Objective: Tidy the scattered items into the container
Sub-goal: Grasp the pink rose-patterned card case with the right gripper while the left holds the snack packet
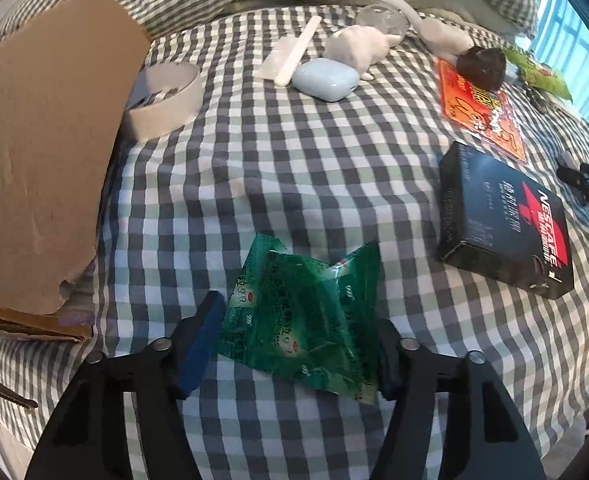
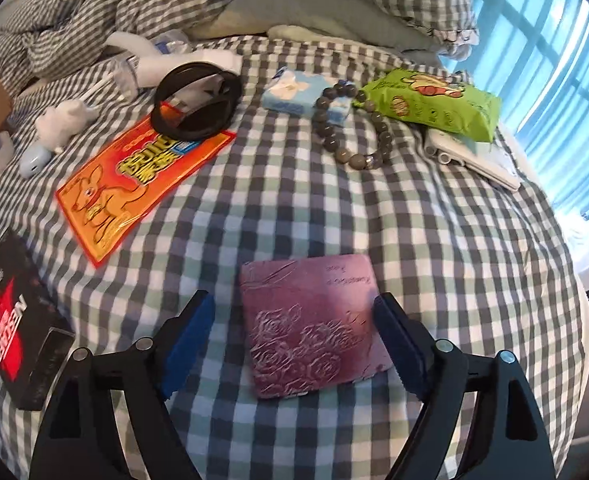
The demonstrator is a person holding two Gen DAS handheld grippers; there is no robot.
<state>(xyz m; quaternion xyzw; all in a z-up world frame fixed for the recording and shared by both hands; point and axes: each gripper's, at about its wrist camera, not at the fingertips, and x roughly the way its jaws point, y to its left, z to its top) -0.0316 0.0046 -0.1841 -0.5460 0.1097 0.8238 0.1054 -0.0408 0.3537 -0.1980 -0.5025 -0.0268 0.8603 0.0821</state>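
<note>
A crumpled green sachet (image 1: 306,320) lies on the checked bedspread between the fingers of my left gripper (image 1: 298,312), which stands open; its left pad (image 1: 202,344) sits at the sachet's edge and the sachet covers the right finger's tip. The brown cardboard box (image 1: 34,140) stands just to the left. In the right wrist view a purple embossed wallet (image 2: 310,324) lies flat between the fingers of my right gripper (image 2: 294,300). That gripper is open, with a gap to the left pad (image 2: 190,336).
A black Nescafe box (image 1: 506,224), an orange packet (image 2: 134,176), a black ring (image 2: 198,100), a bead bracelet (image 2: 350,128), a green snack bag (image 2: 430,106), a tissue pack (image 2: 298,92), a blue case (image 1: 326,80), a white toy (image 1: 358,46), a comb (image 1: 290,56) and a tape roll (image 1: 166,100) lie about.
</note>
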